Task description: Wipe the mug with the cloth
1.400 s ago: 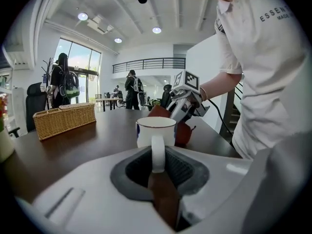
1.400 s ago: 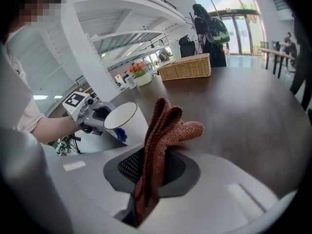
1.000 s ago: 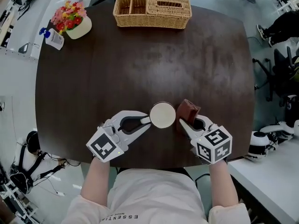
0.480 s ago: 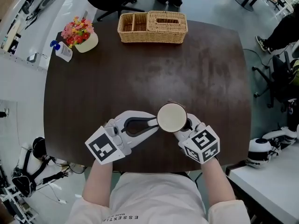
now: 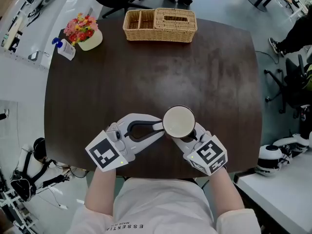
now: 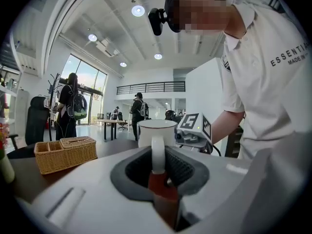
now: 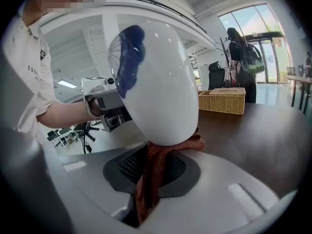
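The dark brown surface (image 5: 146, 72) fills most of the head view. The person stands at its near edge in a white shirt, both bare forearms reaching forward and angling in toward each other. At the far edge sits a wicker basket (image 5: 161, 18). A pot of flowers (image 5: 83, 30) stands at the far left corner, with a small spray bottle (image 5: 63, 48) just beside it.

The left gripper (image 5: 157, 127) points to the right, its marker cube toward the person. Its jaws are closed on the handle of the white mug (image 5: 179, 122), which is held with its mouth up over the near part of the surface. The right gripper (image 5: 189, 137) comes in from the lower right, its tips tucked under the mug. In the right gripper view its jaws pinch a reddish-brown cloth (image 7: 156, 169), and the bunched top of the cloth presses against the mug's rounded lower wall.
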